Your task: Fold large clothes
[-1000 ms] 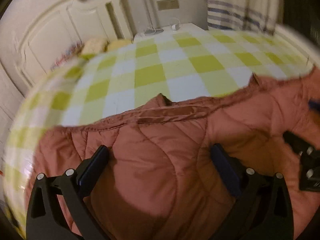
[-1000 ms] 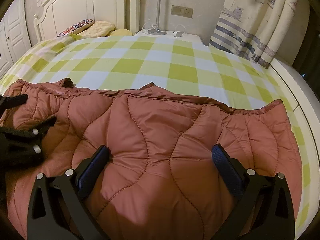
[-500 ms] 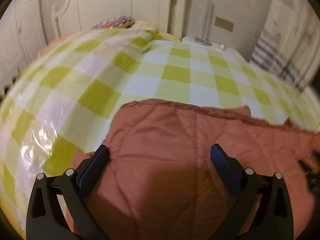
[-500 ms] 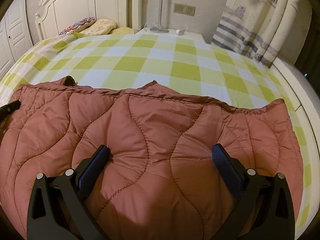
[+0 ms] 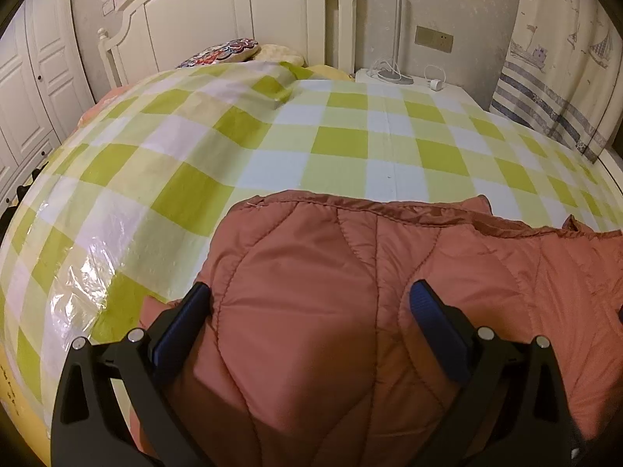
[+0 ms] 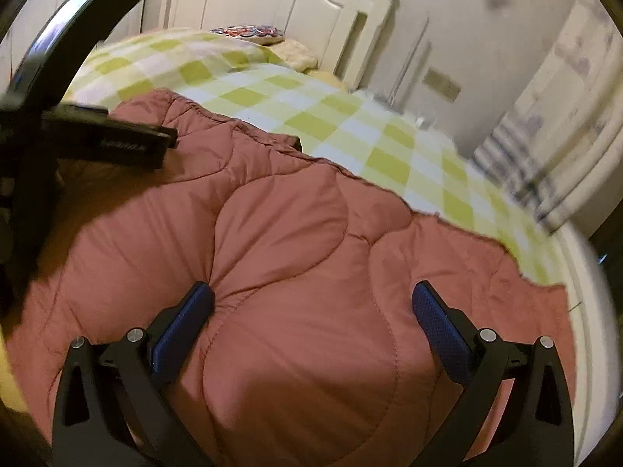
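Rust-red quilted puffer jacket point(image 5: 350, 311) spread on the green-and-white checked bedspread point(image 5: 233, 148).
Left gripper point(image 5: 309, 299) and right gripper point(image 6: 311, 299), 2 in all, hover spread wide, gripping nothing.

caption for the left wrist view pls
Open left tool poised over a rust quilted jacket on a green-checked bedspread.

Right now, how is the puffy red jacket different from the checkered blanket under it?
The jacket is plain rust-red; the blanket is green-and-white checks. The jacket is quilted with wavy stitching; the blanket looks flat. The jacket covers only the near part; the blanket spreads across the bed. Both lie on the bed.
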A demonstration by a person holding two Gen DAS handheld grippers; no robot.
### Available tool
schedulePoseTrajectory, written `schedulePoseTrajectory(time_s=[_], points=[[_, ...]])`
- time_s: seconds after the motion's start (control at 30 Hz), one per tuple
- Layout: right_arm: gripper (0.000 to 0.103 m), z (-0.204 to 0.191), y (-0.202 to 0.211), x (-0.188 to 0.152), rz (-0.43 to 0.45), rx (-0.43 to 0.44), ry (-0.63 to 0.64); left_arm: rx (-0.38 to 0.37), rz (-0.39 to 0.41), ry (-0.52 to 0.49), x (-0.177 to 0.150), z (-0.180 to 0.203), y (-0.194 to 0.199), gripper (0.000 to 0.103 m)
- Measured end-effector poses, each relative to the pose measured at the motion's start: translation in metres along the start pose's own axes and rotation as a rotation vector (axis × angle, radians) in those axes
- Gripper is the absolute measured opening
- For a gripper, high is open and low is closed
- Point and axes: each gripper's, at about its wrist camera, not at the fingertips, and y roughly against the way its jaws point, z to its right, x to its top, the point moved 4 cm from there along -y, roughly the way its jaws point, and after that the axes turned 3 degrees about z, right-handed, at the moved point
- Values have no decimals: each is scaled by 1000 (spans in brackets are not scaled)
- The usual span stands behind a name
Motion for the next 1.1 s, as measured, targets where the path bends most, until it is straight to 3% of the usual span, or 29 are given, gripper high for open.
schedulePoseTrajectory(time_s=[0.07, 0.17, 0.3, 0.37, 0.43, 0.57, 0.63, 0.7, 0.73, 0.8, 0.9, 0.97, 1.03, 1.07, 1.1], points=[[98, 27, 11, 1, 14, 16, -76, 1, -1, -2, 0, 0, -1, 101], [98, 82, 27, -9, 43, -109, -205, -7, 0, 5, 0, 0, 0, 101], [98, 152, 15, -53, -54, -194, -380, -15, 0, 8, 1, 0, -2, 101], [98, 174, 7, -75, -32, -81, -514, -25, 2, 9, 1, 0, -2, 101], [98, 178, 6, -76, -30, -71, -535, -27, 3, 10, 0, -1, -1, 101], [98, 156, -2, -65, -51, -159, -417, -46, -5, 23, 0, -3, -3, 101], [98, 158, -2, -68, -46, -158, -420, -44, -11, 26, 2, -4, 0, 101], [99, 162, -3, -68, -42, -133, -441, -41, 55, 36, 4, -1, 23, 101], [99, 163, 0, -70, -40, -128, -446, -80, 108, 29, 3, 9, 43, 101], [99, 163, 3, -72, -40, -130, -445, -141, 149, -36, -2, 34, 68, 101], [99, 164, 6, -74, -38, -131, -445, -149, 210, -255, -30, 95, 100, 101], [99, 164, 6, -74, -36, -130, -447, -143, 171, -391, -57, 130, 92, 101], [98, 164, 6, -72, -29, -128, -450, -113, 163, -418, -76, 141, 76, 101], [99, 163, 7, -72, -25, -126, -454, -132, 183, -391, -77, 137, 76, 101], [99, 163, 7, -72, -27, -124, -455, -165, 148, -368, -73, 132, 74, 101]])
